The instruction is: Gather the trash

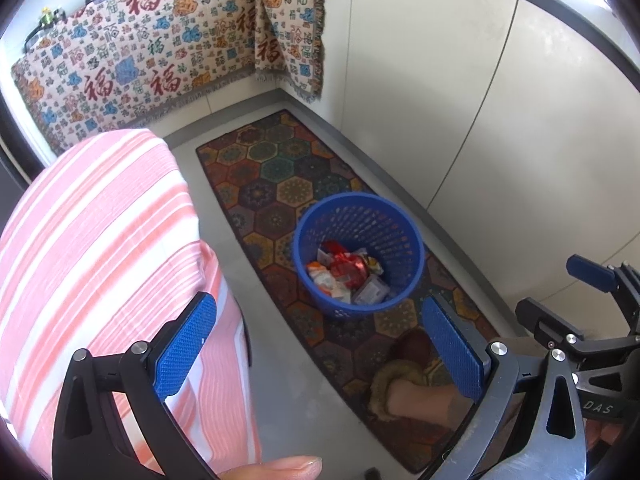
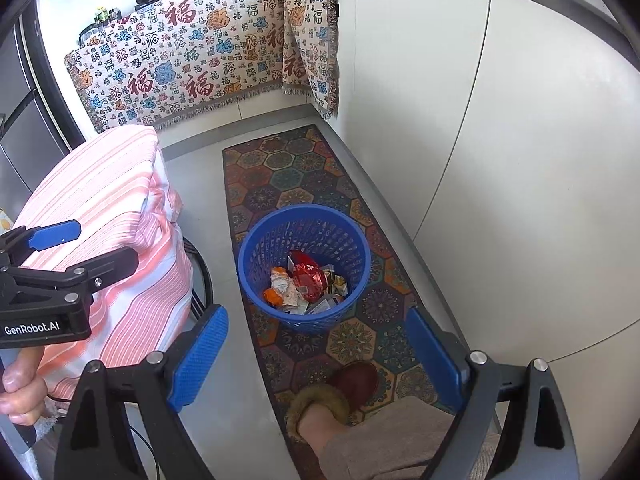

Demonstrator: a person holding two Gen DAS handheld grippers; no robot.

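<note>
several crumpled wrappers (image 2: 308, 286) sit at the bottom of the blue mesh bin (image 2: 256, 256), which stands upright on the hex-pattern rug (image 2: 352, 344). left gripper (image 1: 320, 348) and right gripper (image 2: 316, 356) both hang above with jaws spread wide, holding nothing. wrappers look light, soft and slick foil, so pinch a crease. bin looks light, rigid plastic; grab its rim, expect wall flex.

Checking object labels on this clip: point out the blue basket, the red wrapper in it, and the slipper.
blue basket (image 2: 256, 240), right wrist view, left inner wall
red wrapper (image 2: 306, 274), right wrist view, middle of wrapper
slipper (image 2: 358, 380), right wrist view, red toe
</note>
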